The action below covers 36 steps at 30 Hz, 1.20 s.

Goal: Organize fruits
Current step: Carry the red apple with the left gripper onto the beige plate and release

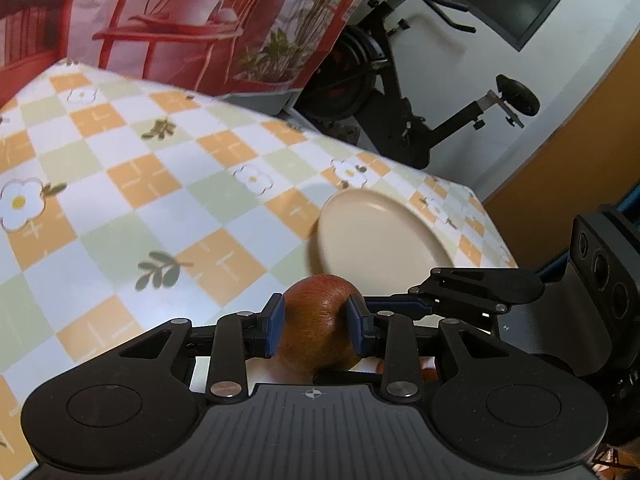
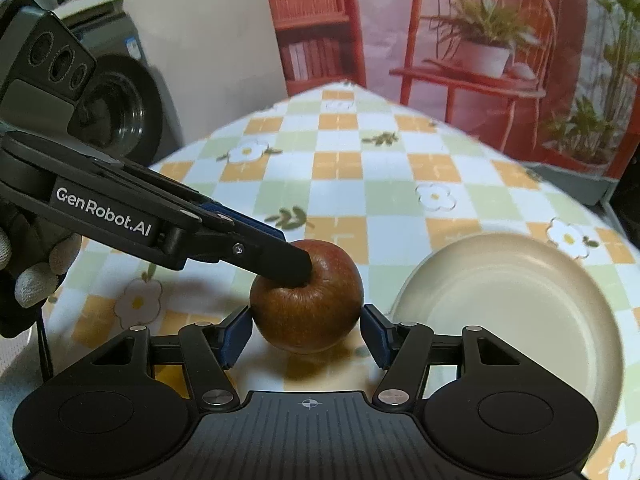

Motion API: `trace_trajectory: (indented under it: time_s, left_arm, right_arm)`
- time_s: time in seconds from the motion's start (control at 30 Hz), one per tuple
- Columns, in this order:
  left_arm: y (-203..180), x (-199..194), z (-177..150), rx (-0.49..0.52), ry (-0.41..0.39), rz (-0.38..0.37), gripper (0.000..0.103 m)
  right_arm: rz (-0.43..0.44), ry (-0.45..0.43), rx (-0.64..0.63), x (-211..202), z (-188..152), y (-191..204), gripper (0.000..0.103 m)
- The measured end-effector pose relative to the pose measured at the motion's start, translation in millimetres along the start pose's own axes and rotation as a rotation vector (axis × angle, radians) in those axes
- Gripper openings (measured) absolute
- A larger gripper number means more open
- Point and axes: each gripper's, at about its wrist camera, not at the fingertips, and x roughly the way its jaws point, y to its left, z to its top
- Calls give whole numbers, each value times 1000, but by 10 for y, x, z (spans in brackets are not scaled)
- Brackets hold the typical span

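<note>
The apple [image 1: 316, 328] is gripped between the blue pads of the left gripper [image 1: 316, 326], closed on its sides, low over the checked tablecloth [image 1: 160, 184]. The right gripper [image 2: 308, 338] is held open around the apple, its pads just clear of the skin. The cream plate [image 2: 520, 312] lies just beside, near the table's right edge; bare cloth stretches beyond.

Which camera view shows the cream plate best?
The right wrist view: the cream plate is large there, and its rim and empty inside are clear, beside the brown fruit. In the left wrist view the plate is smaller, blurred, and partly hidden by the gripper parts.
</note>
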Motion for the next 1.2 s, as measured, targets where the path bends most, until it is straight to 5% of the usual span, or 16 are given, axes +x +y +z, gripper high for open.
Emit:
trace_trajectory:
  time_s: [0.53, 1.2]
  left_arm:
    - [-554, 496, 522, 113, 9, -16, 35]
    - [-394, 832, 562, 82, 37, 43, 35]
  right_arm:
    - [-114, -74, 79, -326, 26, -628, 56]
    - [-160, -52, 112, 43, -56, -828, 56]
